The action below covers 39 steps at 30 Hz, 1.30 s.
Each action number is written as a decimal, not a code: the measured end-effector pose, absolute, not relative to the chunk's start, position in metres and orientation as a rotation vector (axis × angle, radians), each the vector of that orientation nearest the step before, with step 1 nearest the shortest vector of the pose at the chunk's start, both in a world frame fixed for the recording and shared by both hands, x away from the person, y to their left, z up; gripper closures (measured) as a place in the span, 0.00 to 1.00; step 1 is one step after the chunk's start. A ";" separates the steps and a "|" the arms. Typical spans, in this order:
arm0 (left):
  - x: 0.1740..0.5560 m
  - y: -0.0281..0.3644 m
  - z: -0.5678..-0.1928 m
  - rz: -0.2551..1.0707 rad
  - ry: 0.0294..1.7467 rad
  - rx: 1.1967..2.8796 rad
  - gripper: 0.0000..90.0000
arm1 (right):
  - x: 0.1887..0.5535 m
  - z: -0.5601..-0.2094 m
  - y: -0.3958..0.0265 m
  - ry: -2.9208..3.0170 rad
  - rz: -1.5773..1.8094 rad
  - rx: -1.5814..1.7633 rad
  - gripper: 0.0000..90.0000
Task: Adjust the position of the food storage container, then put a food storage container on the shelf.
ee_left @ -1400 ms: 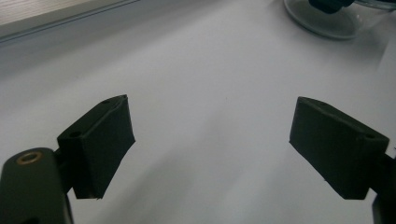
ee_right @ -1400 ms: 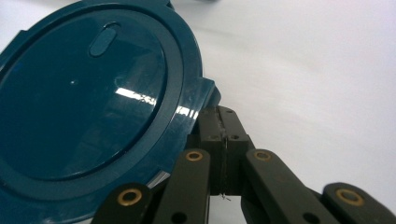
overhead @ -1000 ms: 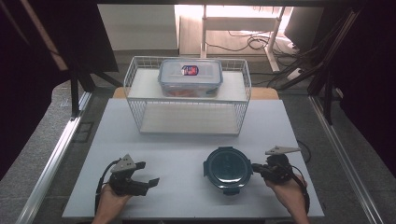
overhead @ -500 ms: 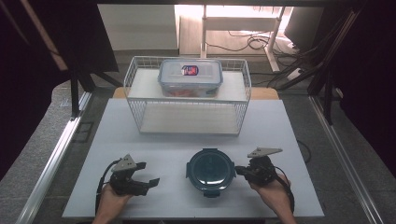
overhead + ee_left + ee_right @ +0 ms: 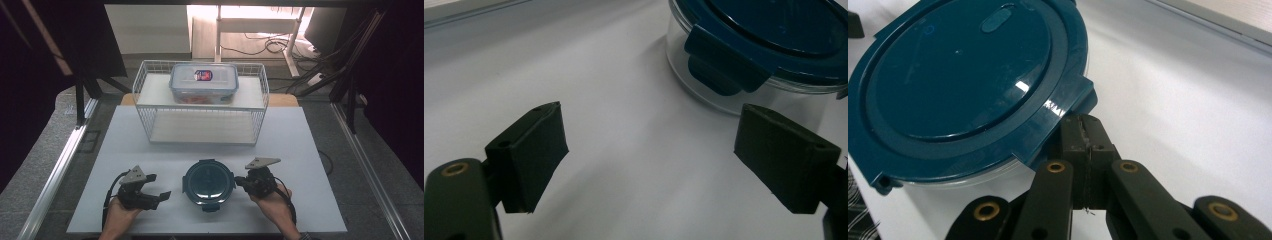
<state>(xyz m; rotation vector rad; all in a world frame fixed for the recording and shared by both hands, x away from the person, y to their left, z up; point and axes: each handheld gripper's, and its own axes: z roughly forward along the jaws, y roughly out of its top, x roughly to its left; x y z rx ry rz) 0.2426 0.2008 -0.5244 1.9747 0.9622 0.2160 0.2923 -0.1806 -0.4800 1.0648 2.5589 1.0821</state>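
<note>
A round clear container with a dark blue clip lid (image 5: 209,181) stands at the table's front middle. My right gripper (image 5: 239,182) is shut, and its closed tips (image 5: 1083,125) sit against the lid's side clip (image 5: 1075,102) on the container's right, with nothing between the pads. My left gripper (image 5: 157,186) rests on the table to the container's left, open and apart from it. Between its spread jaws (image 5: 649,145) is bare table, and the container (image 5: 769,45) stands just beyond the right pad (image 5: 786,155).
A white wire basket (image 5: 200,125) stands at the back middle of the white table (image 5: 125,145), with a rectangular clear lidded box (image 5: 203,82) on its upper shelf. A metal rail (image 5: 60,165) runs along the left table edge.
My right gripper has moved left across the table, and the round container has slid left with it. The left gripper has stayed put.
</note>
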 end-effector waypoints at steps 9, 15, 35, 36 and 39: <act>0.242 0.203 -0.525 0.187 0.960 1.982 0.13 | 0.293 -0.473 -0.190 2.528 1.080 0.951 0.91; 0.241 0.201 -0.525 0.178 0.943 2.003 0.12 | 0.287 -0.468 -0.203 2.500 1.178 0.917 0.64; 0.244 0.204 -0.530 0.121 0.958 1.952 0.09 | 0.288 -0.489 -0.213 2.456 1.240 0.950 0.00; 0.244 0.204 -0.530 0.129 0.951 1.952 0.09 | 0.288 -0.488 -0.213 2.456 1.245 0.950 0.00; 0.243 0.203 -0.531 0.157 0.930 1.963 0.07 | 0.288 -0.487 -0.213 2.459 1.259 0.950 0.00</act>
